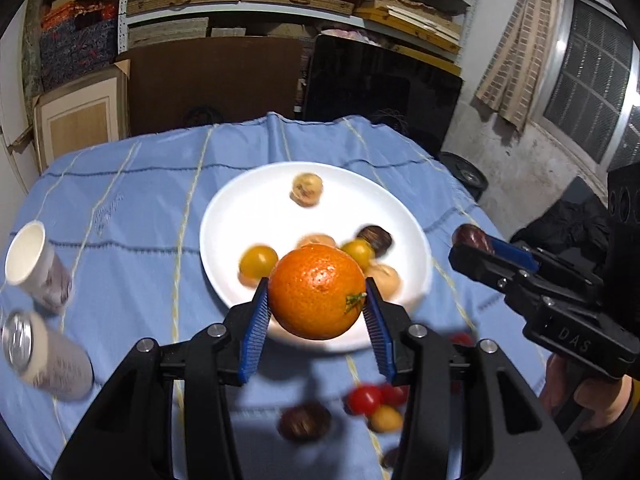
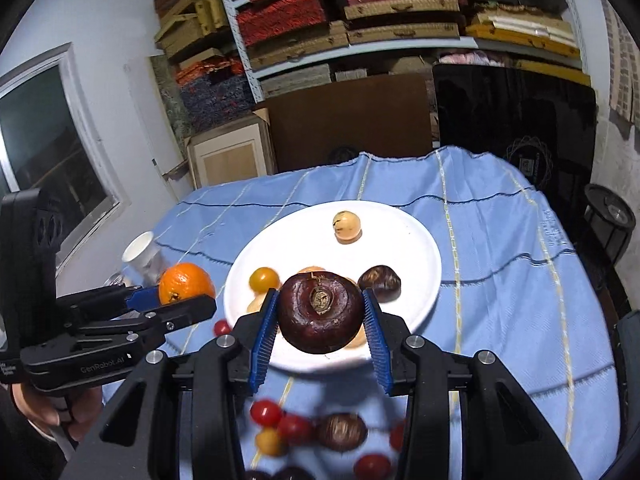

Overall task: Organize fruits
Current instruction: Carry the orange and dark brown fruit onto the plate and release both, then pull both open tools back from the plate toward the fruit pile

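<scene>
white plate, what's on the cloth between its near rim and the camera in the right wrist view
Loose fruit on the blue tablecloth, seen in the right wrist view: red cherry tomatoes, a yellow one and a dark brown chestnut-like piece, near the white plate.

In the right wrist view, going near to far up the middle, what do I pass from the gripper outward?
Right gripper shut on the dark brown water chestnut → white plate → pale tan fruit at the plate's far side → blue tablecloth → brown board → shelves of boxes.
</scene>
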Demonstrator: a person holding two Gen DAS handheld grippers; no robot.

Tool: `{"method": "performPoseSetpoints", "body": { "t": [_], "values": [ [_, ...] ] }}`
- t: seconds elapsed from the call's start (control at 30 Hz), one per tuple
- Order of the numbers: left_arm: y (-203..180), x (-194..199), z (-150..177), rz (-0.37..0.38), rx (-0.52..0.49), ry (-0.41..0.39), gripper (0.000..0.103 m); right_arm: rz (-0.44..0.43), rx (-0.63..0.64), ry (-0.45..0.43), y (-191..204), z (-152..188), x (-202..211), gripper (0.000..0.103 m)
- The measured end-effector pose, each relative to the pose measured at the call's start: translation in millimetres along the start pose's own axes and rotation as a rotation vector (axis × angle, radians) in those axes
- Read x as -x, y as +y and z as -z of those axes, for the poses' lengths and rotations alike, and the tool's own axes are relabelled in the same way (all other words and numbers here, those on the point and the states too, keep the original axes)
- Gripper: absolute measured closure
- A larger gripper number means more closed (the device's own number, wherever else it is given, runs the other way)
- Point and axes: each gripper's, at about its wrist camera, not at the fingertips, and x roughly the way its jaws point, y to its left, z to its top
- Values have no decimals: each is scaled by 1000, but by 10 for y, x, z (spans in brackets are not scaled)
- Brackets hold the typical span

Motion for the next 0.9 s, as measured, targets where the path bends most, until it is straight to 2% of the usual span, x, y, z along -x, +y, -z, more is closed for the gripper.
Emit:
{"method": "performPoseSetpoints", "body": {
  "t": [0.17,0.27,0.4,0.47,0.57,0.63,0.73,0.9],
  "values": [
    [97,-428,-245,-1,33,18,59,-20,-81,68,-140,-178,-561,61],
    [155,-710,-376,-4,68,37,59,-1,-115,92,-176,-258,-828,60],
    [266,-1032,-484,1,117,73,59,-34,-191,123,-322,-319,-1074,60],
    [272,-1084,-475,-9,125,87,59,-18,-207,153,-351,-308,-1146,60],
    [243,-1039,-434,-3,100,70,58,0,-161,140,-293,-280,-1078,58],
    [240,-970,-406,-8,100,51,52,7,-165,106,-298,-245,-969,44],
    [225,-791,-371,-8,106,16,41,-9,-176,99,-309,-155,-813,43],
    [181,-461,-243,0,83,-12,35,-7,-185,102,-336,124,-456,42]
  ]
}}
